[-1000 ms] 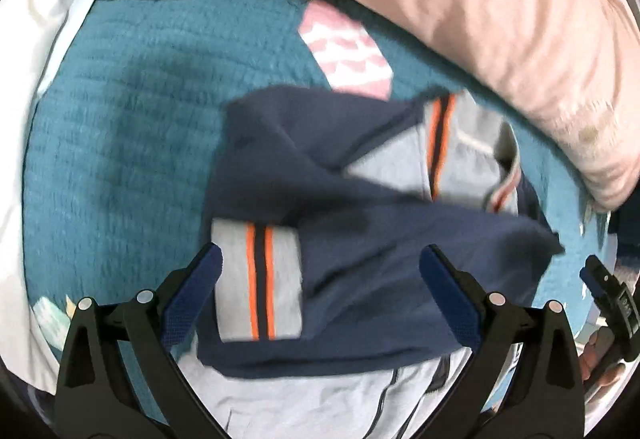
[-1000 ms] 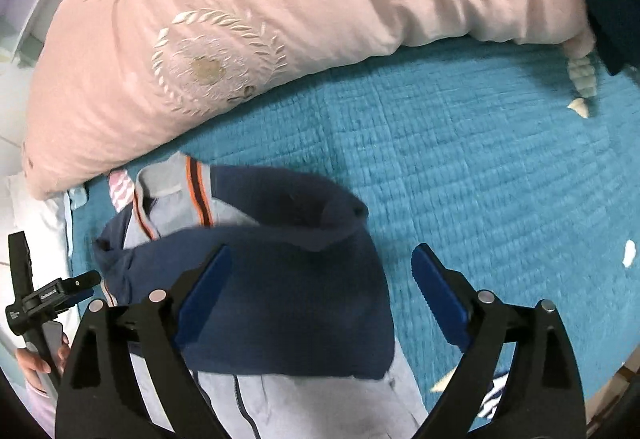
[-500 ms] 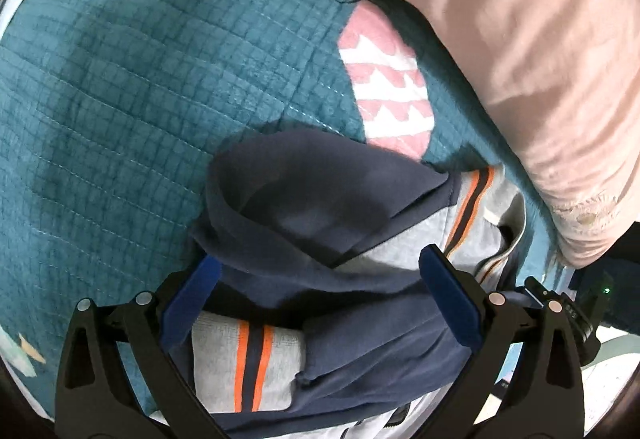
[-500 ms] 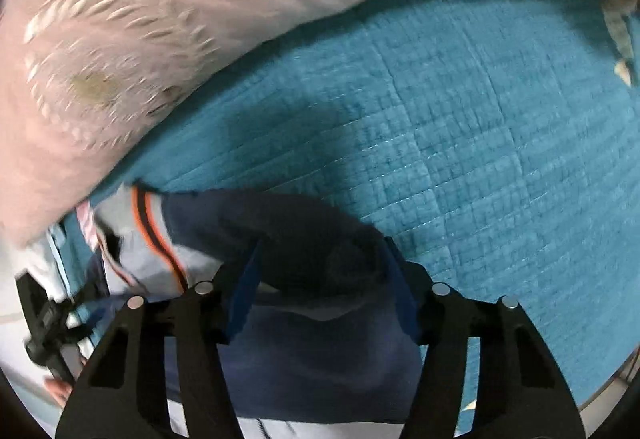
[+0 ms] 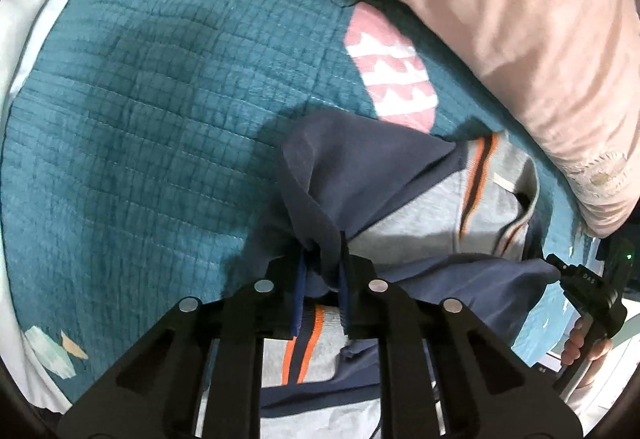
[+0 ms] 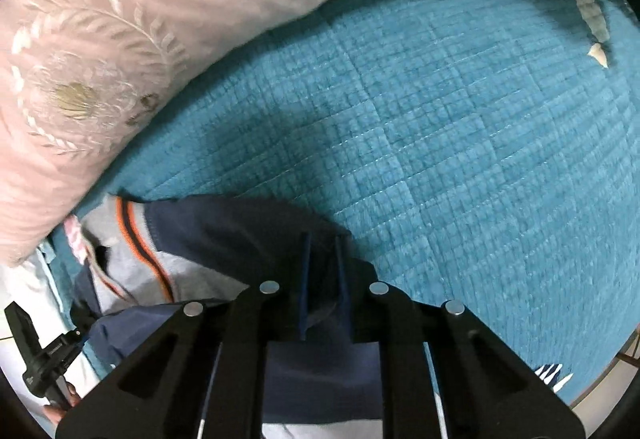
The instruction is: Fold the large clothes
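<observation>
Navy cloth is bunched between the blades of my left tool (image 5: pixel 322 275), whose jaws are closing on a gathered corner of the jacket (image 5: pixel 372 175). My right tool (image 6: pixel 325 275) is closing as well, with a fold of the same dark fabric pinched between its pads at the opposite corner. Both tools point steeply down at the bed, so I judge the step in hand to be taking hold of the two top corners before a fold

The jacket lies on the teal quilt (image 5: pixel 152 111), just beside the long pink pillow (image 5: pixel 500 19), with its collar end toward that pillow. It is navy with grey panels and orange-and-dark stripes (image 5: pixel 474 183), already doubled over in part, thick and soft, and it slumps into loose ridges rather than lying flat

For the next move I think both corners need lifting together and level, then carrying toward me over the lower half, keeping the edge taut so the layers do not slide apart. The grips look shallow; a slip on either side would skew the fold
</observation>
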